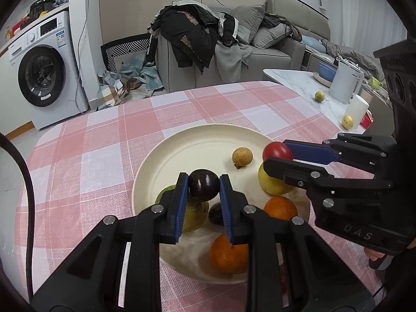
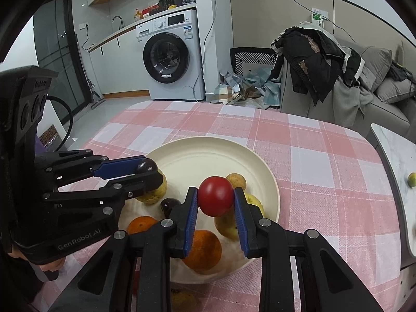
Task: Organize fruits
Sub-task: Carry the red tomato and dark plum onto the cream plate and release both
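A cream plate sits on the pink checked tablecloth. My left gripper is shut on a dark purple plum above the plate's near left part. My right gripper is shut on a red tomato above the plate's right side. On the plate lie two oranges, a second dark plum, a yellow-green fruit, a yellow fruit and a small brown longan.
A white side table at the right carries a white kettle, a white roll, a blue bowl and two small yellow-green fruits. A sofa heaped with clothes and a washing machine stand beyond the table.
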`<state>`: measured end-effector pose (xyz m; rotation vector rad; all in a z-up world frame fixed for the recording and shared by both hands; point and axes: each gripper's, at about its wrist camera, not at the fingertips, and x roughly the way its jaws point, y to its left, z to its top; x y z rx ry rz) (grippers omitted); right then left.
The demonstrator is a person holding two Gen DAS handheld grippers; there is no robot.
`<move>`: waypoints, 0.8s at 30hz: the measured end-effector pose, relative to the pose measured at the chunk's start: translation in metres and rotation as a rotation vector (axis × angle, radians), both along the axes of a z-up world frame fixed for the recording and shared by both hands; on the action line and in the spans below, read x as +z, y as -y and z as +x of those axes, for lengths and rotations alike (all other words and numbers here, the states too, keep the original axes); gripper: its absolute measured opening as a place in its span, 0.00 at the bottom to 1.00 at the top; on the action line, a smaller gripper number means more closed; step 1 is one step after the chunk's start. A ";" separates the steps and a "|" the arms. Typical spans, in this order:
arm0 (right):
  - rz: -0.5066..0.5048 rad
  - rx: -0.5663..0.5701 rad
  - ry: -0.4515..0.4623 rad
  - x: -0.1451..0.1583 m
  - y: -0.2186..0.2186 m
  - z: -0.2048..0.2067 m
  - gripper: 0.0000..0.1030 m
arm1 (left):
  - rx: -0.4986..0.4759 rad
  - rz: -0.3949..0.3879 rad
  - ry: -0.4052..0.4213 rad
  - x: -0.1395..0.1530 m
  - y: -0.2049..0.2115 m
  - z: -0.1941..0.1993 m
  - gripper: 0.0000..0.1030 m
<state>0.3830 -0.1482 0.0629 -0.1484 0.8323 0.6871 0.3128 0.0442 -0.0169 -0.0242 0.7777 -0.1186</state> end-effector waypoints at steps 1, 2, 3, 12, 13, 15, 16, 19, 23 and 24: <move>0.000 -0.010 0.001 0.000 0.001 0.002 0.27 | -0.005 0.002 -0.001 0.000 0.001 0.001 0.21; 0.005 -0.014 -0.004 0.000 0.001 0.004 0.27 | -0.010 0.006 -0.001 -0.001 0.002 0.002 0.21; 0.005 -0.017 -0.009 0.000 0.001 0.005 0.27 | -0.012 0.010 0.000 -0.001 0.003 0.002 0.21; -0.029 -0.043 -0.012 -0.004 0.001 0.010 0.35 | -0.010 -0.001 0.006 -0.003 0.005 0.003 0.21; -0.025 -0.045 -0.017 -0.004 0.002 0.011 0.42 | -0.010 -0.005 0.004 -0.002 0.006 0.003 0.21; -0.015 -0.049 -0.012 -0.002 0.003 0.011 0.47 | -0.020 0.001 0.001 -0.002 0.008 0.001 0.21; -0.011 -0.050 -0.008 -0.001 0.005 0.011 0.49 | -0.026 0.006 -0.002 -0.003 0.010 0.000 0.21; -0.006 -0.058 -0.010 0.000 0.008 0.011 0.59 | -0.031 0.003 -0.012 -0.006 0.013 -0.003 0.22; 0.025 -0.068 -0.011 0.005 0.018 0.007 0.71 | -0.001 -0.004 -0.054 -0.017 0.013 -0.007 0.22; 0.033 -0.075 -0.011 0.007 0.021 0.006 0.74 | 0.008 -0.003 -0.053 -0.018 0.012 -0.010 0.22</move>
